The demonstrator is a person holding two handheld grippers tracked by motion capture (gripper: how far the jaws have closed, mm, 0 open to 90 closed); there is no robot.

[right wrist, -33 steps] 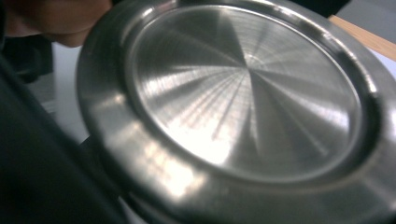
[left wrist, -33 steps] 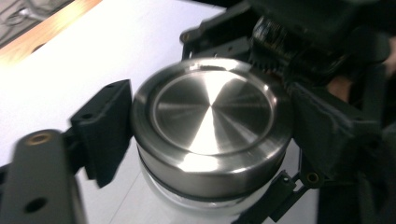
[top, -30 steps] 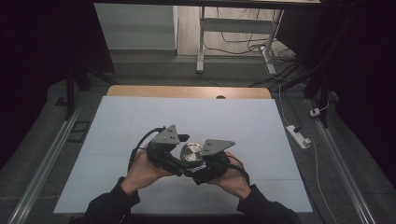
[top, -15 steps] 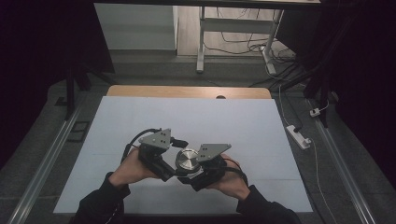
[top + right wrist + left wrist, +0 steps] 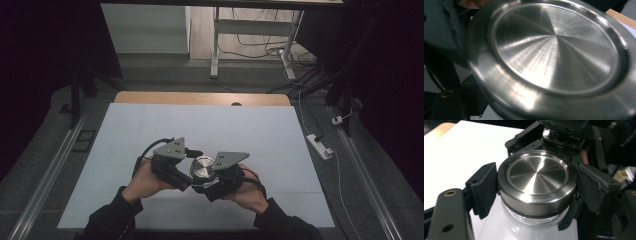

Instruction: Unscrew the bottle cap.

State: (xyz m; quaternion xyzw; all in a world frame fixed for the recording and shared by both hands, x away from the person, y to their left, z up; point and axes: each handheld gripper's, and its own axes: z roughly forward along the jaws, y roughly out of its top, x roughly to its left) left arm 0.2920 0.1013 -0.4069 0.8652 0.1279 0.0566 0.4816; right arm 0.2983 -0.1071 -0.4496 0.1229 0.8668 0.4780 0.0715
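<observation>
A glass jar (image 5: 524, 227) with a brushed steel lid (image 5: 537, 173) is held between my two grippers over the white table (image 5: 150, 125). My left gripper (image 5: 537, 187) is shut on the lid, one pad (image 5: 485, 187) pressed on each side of its rim. My right gripper (image 5: 209, 181) comes in from the opposite side and grips the jar's body below the lid. In the right gripper view the lid (image 5: 554, 50) sits very close and hides the jaws. From above, the lid (image 5: 202, 166) shows between the left gripper (image 5: 192, 172) and the right one.
A wooden strip (image 5: 200, 98) edges the table's far side. A white power strip (image 5: 320, 145) lies on the floor to the right, with desk legs (image 5: 215, 45) and cables beyond. Metal rails (image 5: 50, 170) run along both sides of the table.
The left gripper swung out to the left about the lid, then came partly back to the right. The jar and the right gripper stayed nearly still.
</observation>
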